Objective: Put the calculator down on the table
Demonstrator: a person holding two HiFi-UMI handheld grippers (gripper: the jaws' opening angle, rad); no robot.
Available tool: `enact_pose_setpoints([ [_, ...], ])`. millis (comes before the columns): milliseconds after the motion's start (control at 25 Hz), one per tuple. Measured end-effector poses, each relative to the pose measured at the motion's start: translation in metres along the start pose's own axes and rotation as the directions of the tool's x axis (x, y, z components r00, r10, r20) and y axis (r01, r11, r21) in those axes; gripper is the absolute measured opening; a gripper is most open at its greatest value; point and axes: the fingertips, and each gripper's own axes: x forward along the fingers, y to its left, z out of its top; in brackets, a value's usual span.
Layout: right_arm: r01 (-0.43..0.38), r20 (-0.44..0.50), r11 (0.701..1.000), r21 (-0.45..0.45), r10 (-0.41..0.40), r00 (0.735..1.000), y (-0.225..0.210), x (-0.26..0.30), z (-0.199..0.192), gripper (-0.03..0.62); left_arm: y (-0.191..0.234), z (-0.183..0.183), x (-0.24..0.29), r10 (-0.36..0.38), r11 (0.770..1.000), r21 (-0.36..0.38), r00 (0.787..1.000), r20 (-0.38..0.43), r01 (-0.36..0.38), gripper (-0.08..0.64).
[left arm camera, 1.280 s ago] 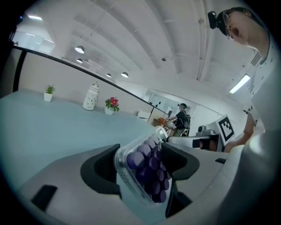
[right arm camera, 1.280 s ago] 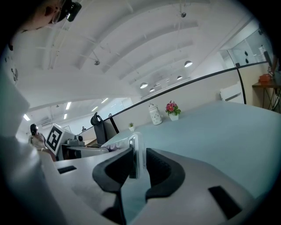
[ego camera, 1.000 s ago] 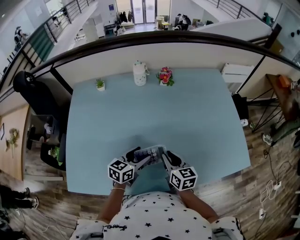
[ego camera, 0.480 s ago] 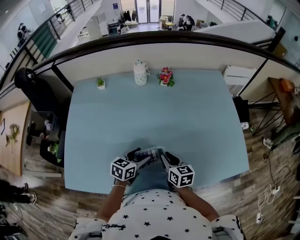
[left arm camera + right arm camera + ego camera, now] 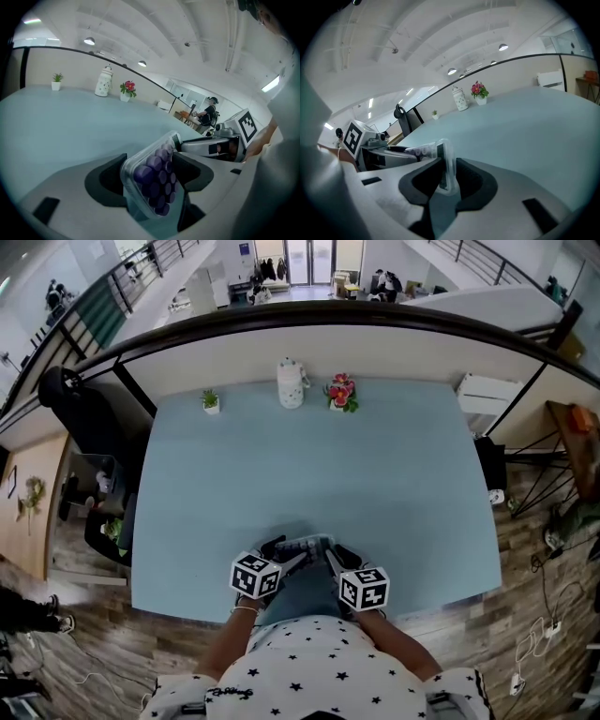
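A calculator (image 5: 302,547) (purple keys) near table (image 5: 309,465) edge

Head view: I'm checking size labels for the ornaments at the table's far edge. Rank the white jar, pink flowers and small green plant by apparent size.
1. white jar, only slightly ahead.
2. pink flowers.
3. small green plant, clearly smallest.
All stand similarly far off, so nearness hardly skews this.
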Motion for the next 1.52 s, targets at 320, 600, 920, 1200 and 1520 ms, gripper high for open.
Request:
enact_pose_setpoints([
  [320,0.010,-0.008,1.000,-0.019,-0.010,1.000,-0.004,0.003,0.000,0.081,0.002,-0.001,0.005,0.013,1.000,-0.009,1.000,0.012,-0.013,0.319],
  [600,0.023,-0.020,0.999,-0.040,-0.023,1.000,-0.005,0.006,0.001,0.081,0.005,-0.001,0.006,0.032,0.999,-0.022,0.999,0.033,-0.031,0.327],
  [920,0.043,-0.028,0.998,-0.048,-0.045,0.999,-0.005,0.007,0.002,0.083,0.008,-0.001,0.006,0.059,0.998,-0.023,0.998,0.034,-0.059,0.336],
  [1200,0.057,-0.043,0.997,-0.056,-0.059,0.997,-0.003,0.013,0.001,0.084,0.015,-0.002,0.003,0.091,0.995,-0.043,0.995,0.031,-0.090,0.342],
  [1520,0.068,-0.061,0.995,-0.067,-0.072,0.996,-0.004,0.018,0.002,0.084,0.021,-0.002,0.002,0.100,0.994,-0.050,0.995,0.030,-0.098,0.344],
])
